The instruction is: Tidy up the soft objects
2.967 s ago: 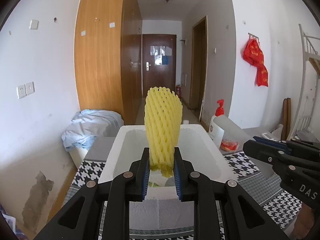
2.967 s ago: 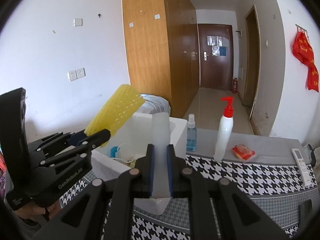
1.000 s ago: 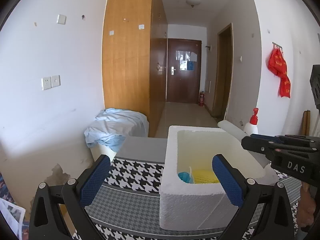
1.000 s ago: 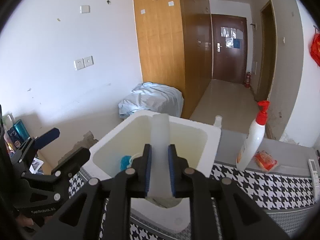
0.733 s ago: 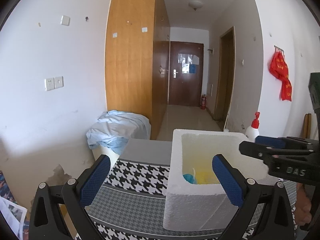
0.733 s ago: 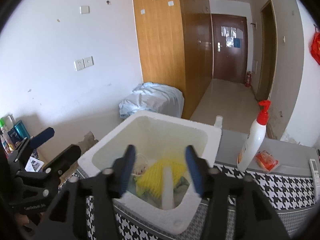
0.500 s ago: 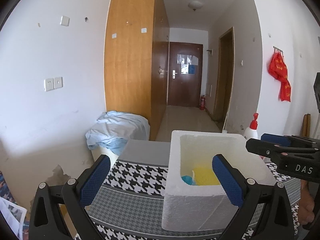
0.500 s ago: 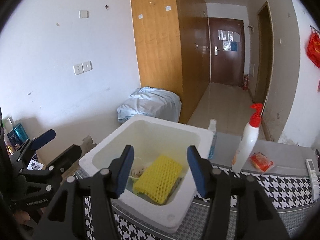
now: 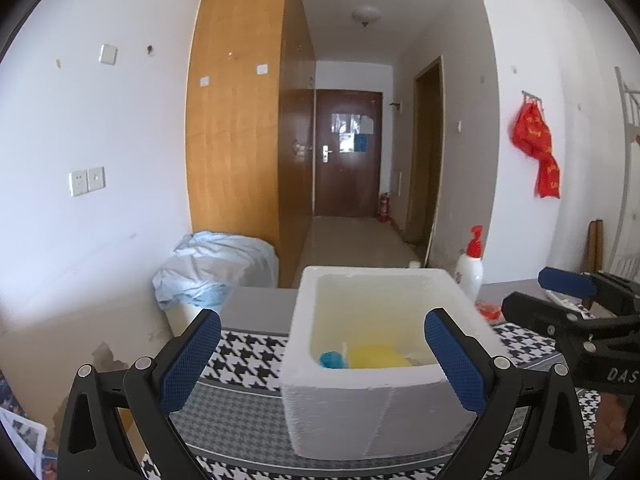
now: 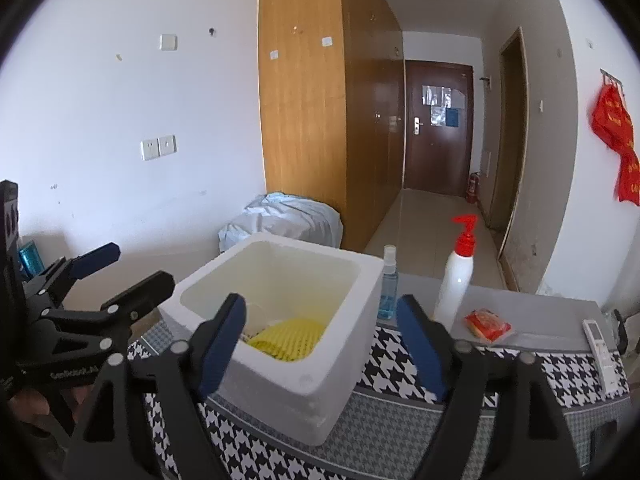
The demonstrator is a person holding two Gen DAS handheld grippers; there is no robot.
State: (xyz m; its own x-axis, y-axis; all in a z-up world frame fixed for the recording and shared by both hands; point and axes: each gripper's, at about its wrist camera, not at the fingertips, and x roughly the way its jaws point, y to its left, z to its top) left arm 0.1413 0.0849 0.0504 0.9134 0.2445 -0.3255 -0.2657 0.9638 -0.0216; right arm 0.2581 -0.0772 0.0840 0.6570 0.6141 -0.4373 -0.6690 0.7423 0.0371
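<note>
A white foam box (image 9: 376, 394) (image 10: 320, 376) stands on the houndstooth table cloth. Inside it lie a yellow foam net (image 9: 378, 357) (image 10: 290, 338) and a small blue soft thing (image 9: 331, 359). My left gripper (image 9: 322, 360) is open and empty, held just in front of the box. It also shows at the left of the right wrist view (image 10: 116, 276). My right gripper (image 10: 320, 350) is open and empty, above the box's near right corner. It shows at the right of the left wrist view (image 9: 560, 300).
A white pump bottle with a red top (image 10: 456, 276) (image 9: 472, 268), a small blue spray bottle (image 10: 389, 288), an orange packet (image 10: 488, 324) and a white remote (image 10: 598, 340) lie on the table right of the box. A pale blue cloth heap (image 9: 212, 268) sits at the left wall.
My left gripper dropped the yellow foam net into the box and opened. My right gripper then let its white foam roll fall into the box and opened. Both have drawn back.
</note>
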